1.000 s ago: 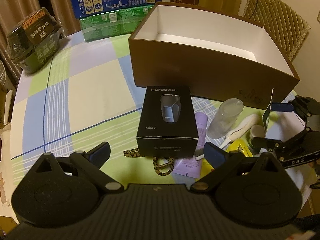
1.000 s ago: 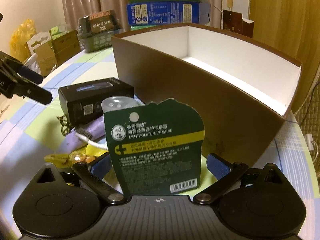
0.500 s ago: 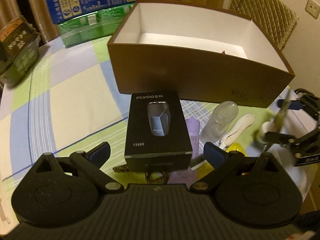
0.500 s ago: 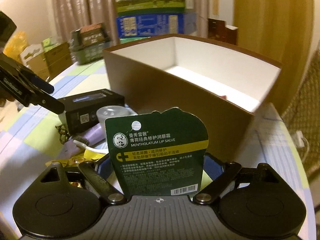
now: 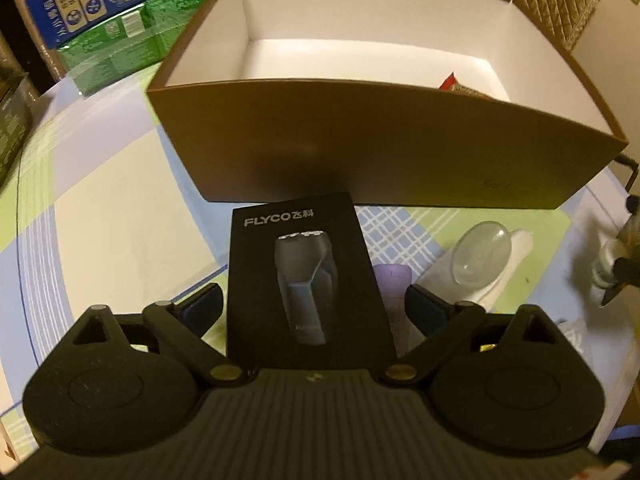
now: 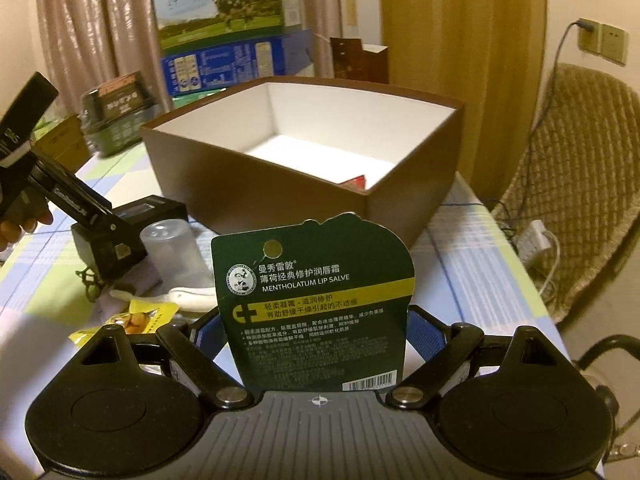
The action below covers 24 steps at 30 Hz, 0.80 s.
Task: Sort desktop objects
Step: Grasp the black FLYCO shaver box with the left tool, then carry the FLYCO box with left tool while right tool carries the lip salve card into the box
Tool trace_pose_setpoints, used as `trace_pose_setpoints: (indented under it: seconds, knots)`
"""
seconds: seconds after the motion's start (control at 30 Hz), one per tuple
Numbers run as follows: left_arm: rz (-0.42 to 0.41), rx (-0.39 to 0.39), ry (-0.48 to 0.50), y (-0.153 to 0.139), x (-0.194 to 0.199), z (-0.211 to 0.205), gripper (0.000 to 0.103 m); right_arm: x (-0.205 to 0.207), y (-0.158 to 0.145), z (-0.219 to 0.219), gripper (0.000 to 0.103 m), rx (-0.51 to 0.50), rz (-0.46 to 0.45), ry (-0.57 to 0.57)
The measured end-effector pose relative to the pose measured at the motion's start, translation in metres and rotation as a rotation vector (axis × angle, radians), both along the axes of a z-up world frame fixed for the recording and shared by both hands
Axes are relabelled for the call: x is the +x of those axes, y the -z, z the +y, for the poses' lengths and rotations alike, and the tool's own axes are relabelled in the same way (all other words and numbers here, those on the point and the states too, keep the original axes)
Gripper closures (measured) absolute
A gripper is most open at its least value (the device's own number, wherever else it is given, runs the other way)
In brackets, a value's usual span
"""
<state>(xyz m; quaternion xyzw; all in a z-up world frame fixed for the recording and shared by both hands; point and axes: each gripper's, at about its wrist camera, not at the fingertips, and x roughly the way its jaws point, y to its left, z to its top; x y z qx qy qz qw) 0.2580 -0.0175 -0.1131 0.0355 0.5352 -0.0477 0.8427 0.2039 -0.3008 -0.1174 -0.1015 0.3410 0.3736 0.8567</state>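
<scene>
My left gripper (image 5: 314, 306) is open and straddles the black FLYCO shaver box (image 5: 304, 280), which lies on the table in front of the brown storage box (image 5: 360, 152); its pads are not touching the sides. My right gripper (image 6: 316, 328) is shut on a green Mentholatum lip salve card (image 6: 312, 304), held upright above the table near the storage box's corner (image 6: 400, 192). A red packet (image 5: 452, 82) lies inside the storage box. The left gripper also shows in the right wrist view (image 6: 68, 200) over the shaver box (image 6: 132, 220).
Beside the shaver box lie a clear plastic bottle (image 5: 476, 256), a purple packet (image 5: 392, 280), a white item (image 6: 192, 296) and yellow snack packets (image 6: 140, 316). Stacked cartons (image 5: 100, 12) stand at the table's back. A padded chair (image 6: 580, 184) is to the right.
My left gripper has moved forward and down so that its fingers now flank the shaver box. My right gripper has risen and shifted right with the lip salve card, toward the storage box's corner.
</scene>
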Motion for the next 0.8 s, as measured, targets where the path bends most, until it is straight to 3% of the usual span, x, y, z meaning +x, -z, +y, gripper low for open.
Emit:
trace_pose_setpoints:
  seconds: [0.07,0.13,0.8]
  knots:
    - [0.01,0.005,0.004,0.004,0.004,0.0,0.013,-0.001,-0.001,-0.004,0.015,0.0,0.0,0.012]
    - [0.012,0.023,0.002,0.007,0.007,0.0,0.024,-0.002,-0.001,-0.006,0.015,-0.002,0.001,0.023]
    - [-0.056,0.0,-0.014,-0.017,-0.019,0.023,0.027,-0.009,-0.016,-0.013,0.015,0.021,-0.011,0.025]
